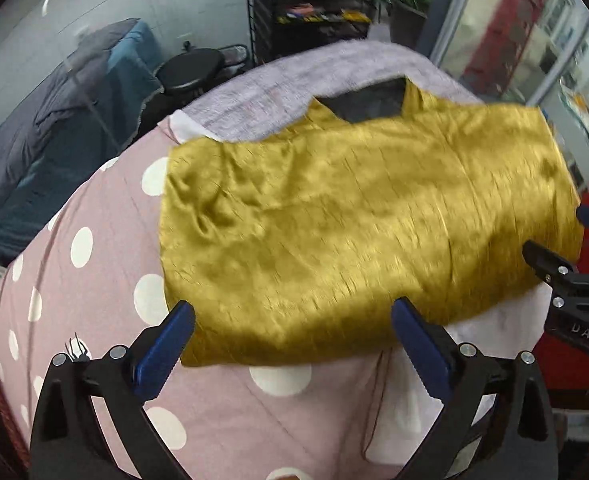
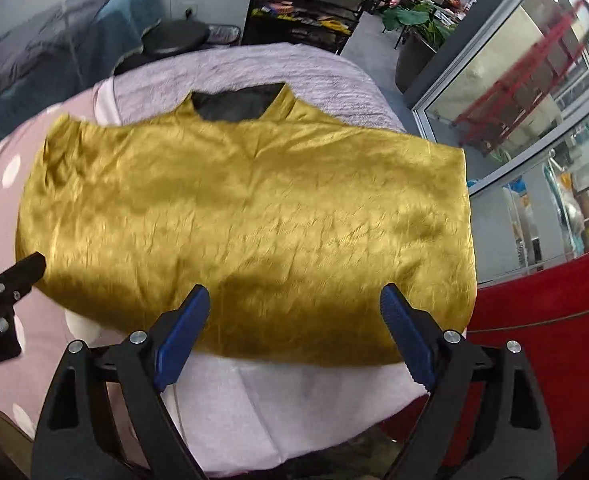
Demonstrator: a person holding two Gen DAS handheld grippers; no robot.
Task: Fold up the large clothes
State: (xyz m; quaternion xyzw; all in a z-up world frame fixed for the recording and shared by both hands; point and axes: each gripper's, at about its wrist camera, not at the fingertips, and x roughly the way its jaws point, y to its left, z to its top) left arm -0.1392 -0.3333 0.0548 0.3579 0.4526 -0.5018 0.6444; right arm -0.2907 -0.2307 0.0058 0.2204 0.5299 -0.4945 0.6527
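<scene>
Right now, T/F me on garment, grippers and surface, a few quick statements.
1. The gold garment lies spread on the bed. True.
2. The left gripper is clamped on the hem. False: its jaws stand open, holding nothing.
3. The right gripper is open. True.
4. The cover under the garment is plain blue. False: it is pink with white dots.
5. The neck opening faces the grippers. False: it is on the far edge.

The white letters "DAS" stand on the black body of the right hand-held gripper, seen just to the right of the left hand-held gripper. No other words are clear enough to read.
</scene>
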